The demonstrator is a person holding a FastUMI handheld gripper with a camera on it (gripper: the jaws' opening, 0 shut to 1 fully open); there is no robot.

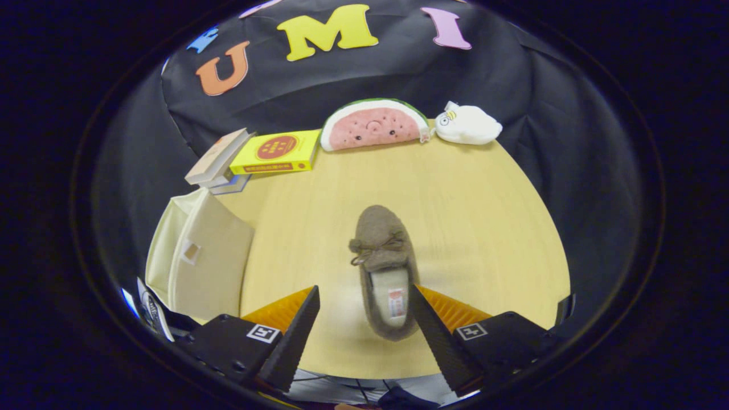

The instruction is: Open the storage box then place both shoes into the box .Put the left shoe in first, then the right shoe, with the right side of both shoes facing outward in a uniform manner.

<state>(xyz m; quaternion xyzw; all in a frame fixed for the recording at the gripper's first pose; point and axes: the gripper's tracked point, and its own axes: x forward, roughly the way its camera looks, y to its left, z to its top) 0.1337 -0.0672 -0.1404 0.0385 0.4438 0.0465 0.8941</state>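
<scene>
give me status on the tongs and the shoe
Tongs open, heel of brown moccasin slipper between the fingers, not gripped. Cream storage box off to the left, flap with cutout handle visible. Bare table between slipper and box.

No text is legible on the yellow box [274,152] or shoe [385,267] label.
</scene>
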